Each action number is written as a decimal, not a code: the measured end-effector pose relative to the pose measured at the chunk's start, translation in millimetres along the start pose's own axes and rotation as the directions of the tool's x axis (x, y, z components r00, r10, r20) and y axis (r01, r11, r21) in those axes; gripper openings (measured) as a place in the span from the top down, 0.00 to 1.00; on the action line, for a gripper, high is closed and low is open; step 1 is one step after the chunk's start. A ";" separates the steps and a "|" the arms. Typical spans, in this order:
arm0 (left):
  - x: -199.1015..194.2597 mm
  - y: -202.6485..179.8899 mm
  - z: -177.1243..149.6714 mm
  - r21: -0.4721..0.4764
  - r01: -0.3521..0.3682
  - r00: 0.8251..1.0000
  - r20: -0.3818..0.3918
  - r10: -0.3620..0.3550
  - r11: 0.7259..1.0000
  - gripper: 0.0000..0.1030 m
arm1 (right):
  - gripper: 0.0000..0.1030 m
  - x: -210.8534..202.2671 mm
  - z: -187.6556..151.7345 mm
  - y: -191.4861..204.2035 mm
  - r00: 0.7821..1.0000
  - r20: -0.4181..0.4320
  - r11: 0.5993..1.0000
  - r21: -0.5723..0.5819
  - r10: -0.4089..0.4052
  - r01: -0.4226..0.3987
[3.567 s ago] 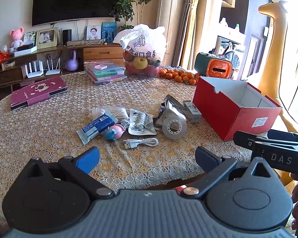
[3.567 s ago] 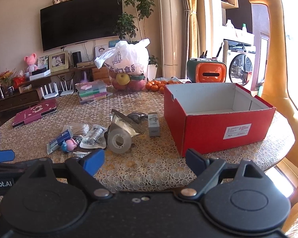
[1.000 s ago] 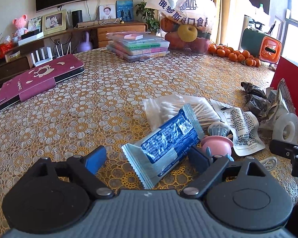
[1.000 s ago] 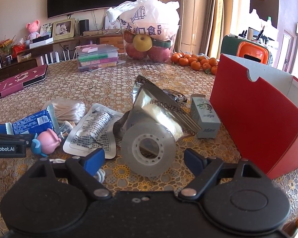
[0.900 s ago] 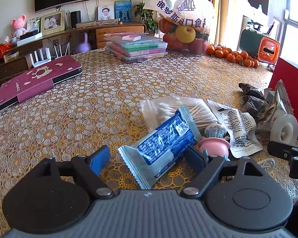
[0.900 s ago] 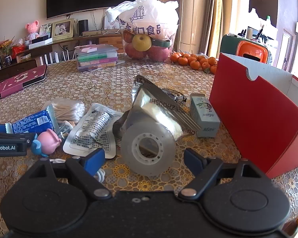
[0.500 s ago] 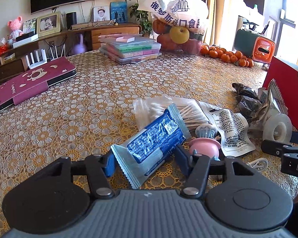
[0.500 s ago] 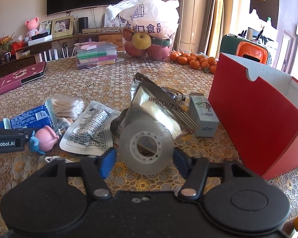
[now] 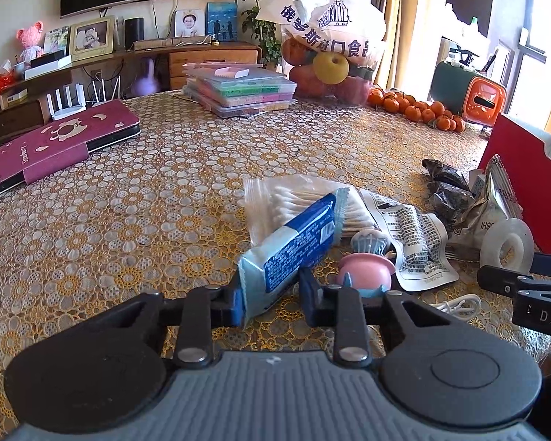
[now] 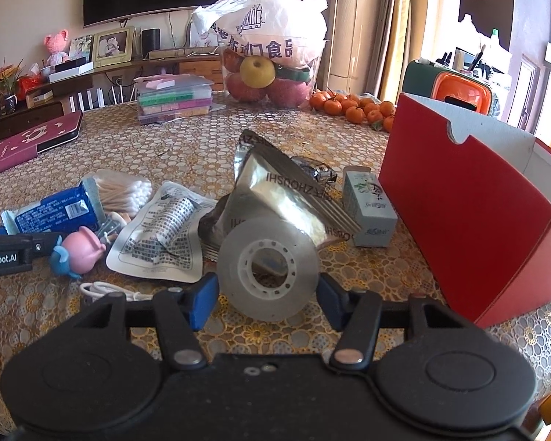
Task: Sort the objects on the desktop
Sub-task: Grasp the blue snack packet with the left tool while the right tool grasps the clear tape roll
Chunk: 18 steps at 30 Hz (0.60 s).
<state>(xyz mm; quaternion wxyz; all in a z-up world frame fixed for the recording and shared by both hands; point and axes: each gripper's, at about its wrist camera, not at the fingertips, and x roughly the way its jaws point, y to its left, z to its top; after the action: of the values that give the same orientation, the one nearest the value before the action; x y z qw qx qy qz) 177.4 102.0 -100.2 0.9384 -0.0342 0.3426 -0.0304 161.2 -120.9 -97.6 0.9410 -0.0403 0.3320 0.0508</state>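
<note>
My left gripper (image 9: 272,303) is shut on the near end of a blue snack packet (image 9: 294,239), which also shows in the right wrist view (image 10: 51,215). My right gripper (image 10: 262,301) has closed in around a clear tape roll (image 10: 268,268) that stands on edge; its fingers (image 10: 202,299) sit at the roll's sides, contact unclear. A pink and blue toy (image 9: 365,273), a bag of cotton swabs (image 9: 305,200), a white printed pouch (image 10: 161,239), a silver foil bag (image 10: 286,187), a small grey box (image 10: 367,204) and a white cable (image 10: 106,290) lie around them.
An open red cardboard box (image 10: 470,202) stands at the right. At the back are a bag of fruit (image 10: 268,51), tangerines (image 10: 352,108), stacked plastic cases (image 10: 174,101) and a maroon notebook (image 9: 55,143). The table has a lace-pattern cloth (image 9: 128,220).
Both grippers moved in on the clutter. The left jaws closed onto the blue packet and the right jaws narrowed around the tape roll.
</note>
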 end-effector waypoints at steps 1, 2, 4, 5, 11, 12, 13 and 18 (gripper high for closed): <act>-0.7 -1.2 0.1 -0.003 0.002 1.000 0.001 -0.002 1.000 0.83 | 0.45 -1.0 -0.1 -0.4 1.000 0.002 1.000 0.000 0.000 0.000; -1.5 -2.0 0.1 -0.004 0.001 1.000 0.001 -0.001 1.000 0.87 | 0.45 -2.2 0.0 -0.6 1.000 0.004 1.000 -0.001 0.000 0.000; -3.9 -2.1 -0.1 -0.010 -0.002 1.000 0.007 0.002 1.000 0.87 | 0.45 -4.4 0.0 -1.7 1.000 0.008 1.000 0.000 0.002 -0.002; -4.8 -2.6 -0.2 -0.014 0.003 1.000 0.006 -0.003 1.000 0.87 | 0.45 -5.7 -0.2 -2.3 1.000 0.010 1.000 -0.001 0.003 -0.003; -17.1 -7.7 -0.9 -0.010 -0.003 1.000 0.021 0.003 1.000 0.87 | 0.45 -13.2 -0.8 -6.2 1.000 0.017 1.000 0.004 0.010 -0.010; -19.5 -9.0 -0.7 -0.008 -0.007 1.000 0.023 0.007 1.000 0.87 | 0.45 -14.7 -0.8 -6.9 1.000 0.019 1.000 0.005 0.010 -0.011; -21.8 -9.9 -0.5 -0.008 -0.008 1.000 0.024 0.008 1.000 0.87 | 0.45 -16.1 -0.7 -7.7 1.000 0.021 1.000 0.006 0.011 -0.011; -34.2 -17.9 2.2 -0.004 -0.005 1.000 0.027 0.005 1.000 0.87 | 0.45 -25.3 -0.1 -10.7 0.999 0.031 1.000 0.013 0.021 -0.022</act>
<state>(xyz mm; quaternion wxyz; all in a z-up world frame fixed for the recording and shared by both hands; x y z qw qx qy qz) 152.1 87.0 -75.0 0.9429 -0.0355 0.3301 -0.0268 142.9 -133.3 -81.3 0.9457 -0.0299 0.3182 0.0595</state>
